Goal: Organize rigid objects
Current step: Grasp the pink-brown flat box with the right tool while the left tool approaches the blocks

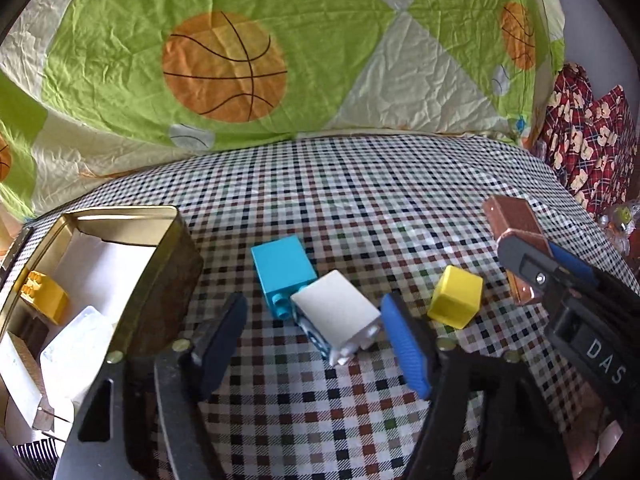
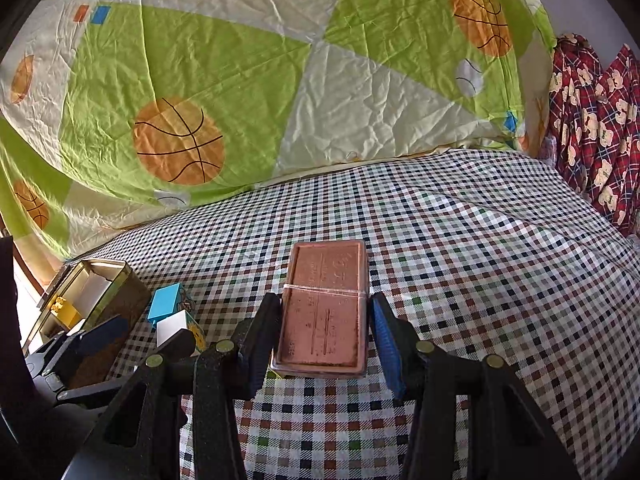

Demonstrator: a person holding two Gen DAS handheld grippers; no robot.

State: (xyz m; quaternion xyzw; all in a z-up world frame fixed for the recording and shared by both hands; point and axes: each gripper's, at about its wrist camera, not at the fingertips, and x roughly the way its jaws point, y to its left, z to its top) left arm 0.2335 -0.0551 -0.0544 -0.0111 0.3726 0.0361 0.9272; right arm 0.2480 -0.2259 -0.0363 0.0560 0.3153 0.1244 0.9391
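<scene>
A white block [image 1: 336, 312] lies on the checked cloth [image 1: 360, 200] between the fingers of my left gripper [image 1: 314, 304]. The blue pad stands close at the block's right corner, while the left finger is well apart from it, so the gripper is open. A blue block [image 1: 282, 272] touches the white one at its far left, and a yellow cube [image 1: 456, 296] sits to the right. My right gripper [image 2: 325, 300] is shut on a flat copper-coloured box [image 2: 324, 320] with a band around it. That box [image 1: 512, 220] also shows at the right of the left wrist view.
An open gold tin [image 1: 168, 248] stands at the left, holding a yellow block [image 1: 44, 296] and pale translucent pieces. A green quilt with basketballs [image 1: 224, 68] rises behind the cloth. Red patterned fabric [image 1: 588, 140] lies at the far right.
</scene>
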